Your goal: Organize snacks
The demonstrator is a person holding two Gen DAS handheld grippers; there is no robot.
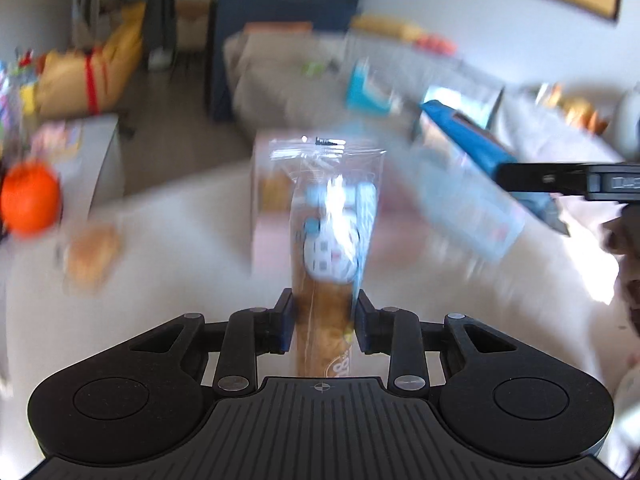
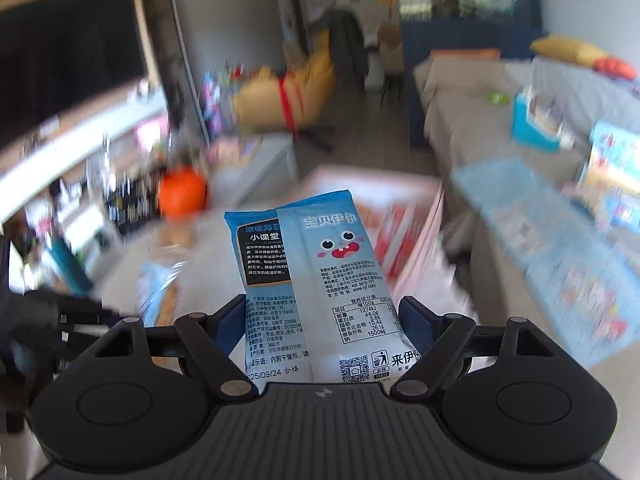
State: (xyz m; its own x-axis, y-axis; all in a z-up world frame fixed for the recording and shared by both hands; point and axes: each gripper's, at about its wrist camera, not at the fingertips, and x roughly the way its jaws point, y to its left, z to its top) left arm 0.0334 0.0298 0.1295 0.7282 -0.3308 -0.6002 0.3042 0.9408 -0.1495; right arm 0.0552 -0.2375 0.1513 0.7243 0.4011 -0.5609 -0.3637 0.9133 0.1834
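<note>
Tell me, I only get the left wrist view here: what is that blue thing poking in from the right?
Observer: It is a blue snack packet, clamped in the right gripper.
Operator: Just one packet?
Observer: I cannot tell; two overlapping blue panels show, one with a cartoon face.
Operator: Any writing on it?
Observer: Yes, Chinese text, a nutrition table and a QR code.
</note>
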